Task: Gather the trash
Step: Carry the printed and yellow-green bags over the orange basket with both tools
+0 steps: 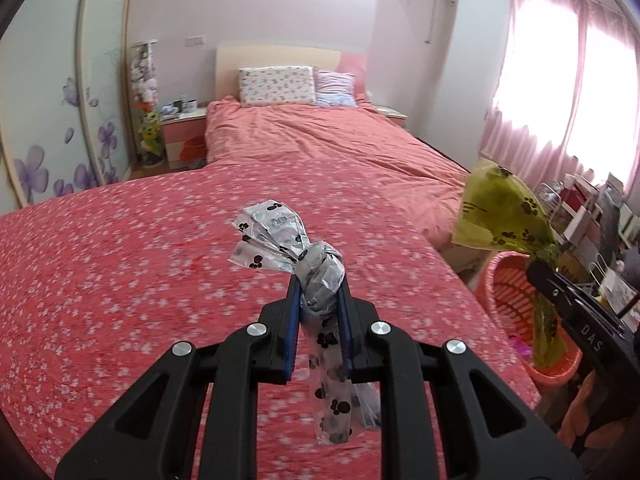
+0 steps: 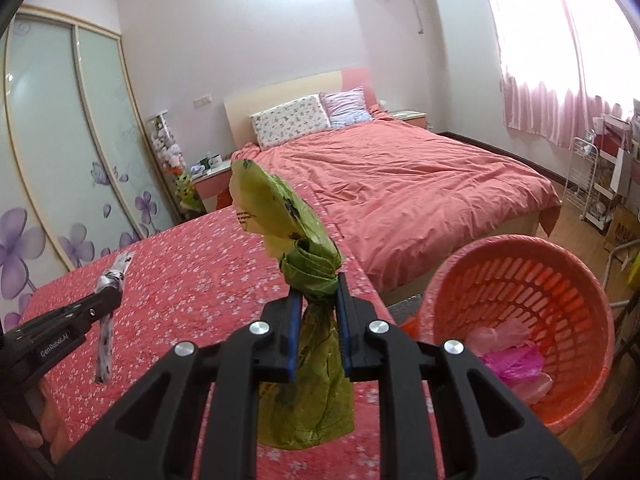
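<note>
Your right hand-held gripper [image 2: 318, 292] is clamped on the knot of a green bag [image 2: 308, 360], with the bag's tail hanging below the fingers and its open end flaring above. Your left hand-held gripper [image 1: 318, 292] is clamped the same way on a grey paw-print bag [image 1: 320, 276], held over the near part of the floral bedspread [image 1: 140, 260].

The orange basket [image 2: 592, 292] stands on the floor just off the right edge of the bed, already holding some pink bags [image 2: 516, 360]. The left wrist view shows the green bag hanging close to the basket's near rim, though you cannot tell from these views whether it is fully over the opening.

The step in hand looks like dropping the green bag first:

- Carry the right hand-held gripper further right until the hanging tail is over the middle of the basket, not its rim.
- Lower a little before letting go, since a light bag may drift or catch on the edge.
- Part the fingers fully so the knot slips free rather than clinging to a pad.
- Keep the left hand-held gripper clear over the bed until the right one is out of the way, then bring the grey bag across the same edge.
</note>
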Motion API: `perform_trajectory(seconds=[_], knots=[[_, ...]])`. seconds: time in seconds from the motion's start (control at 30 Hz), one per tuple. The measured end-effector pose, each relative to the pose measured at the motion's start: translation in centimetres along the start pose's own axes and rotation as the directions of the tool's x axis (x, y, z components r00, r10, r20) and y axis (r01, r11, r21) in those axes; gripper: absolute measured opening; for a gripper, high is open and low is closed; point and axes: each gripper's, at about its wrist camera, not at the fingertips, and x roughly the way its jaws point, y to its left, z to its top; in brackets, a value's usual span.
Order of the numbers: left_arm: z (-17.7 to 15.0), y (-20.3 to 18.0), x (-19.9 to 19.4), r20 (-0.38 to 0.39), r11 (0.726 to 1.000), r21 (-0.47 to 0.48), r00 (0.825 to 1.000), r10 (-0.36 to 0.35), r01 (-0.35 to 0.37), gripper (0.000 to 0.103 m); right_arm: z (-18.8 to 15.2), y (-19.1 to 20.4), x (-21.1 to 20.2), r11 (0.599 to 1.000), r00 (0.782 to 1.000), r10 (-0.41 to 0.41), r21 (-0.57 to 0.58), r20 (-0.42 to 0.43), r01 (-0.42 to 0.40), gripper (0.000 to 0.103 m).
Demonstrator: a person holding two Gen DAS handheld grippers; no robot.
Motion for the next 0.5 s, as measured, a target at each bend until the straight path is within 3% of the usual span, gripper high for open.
perform_trajectory(seconds=[0.5], knots=[[-0.6, -9.0, 2.1, -0.027, 0.986, 0.088, 0.99, -0.139, 0.141, 0.018, -1.0, -7.6, -2.1, 0.99, 0.995, -0.099, 0.101, 0.027, 0.096, 0.017]])
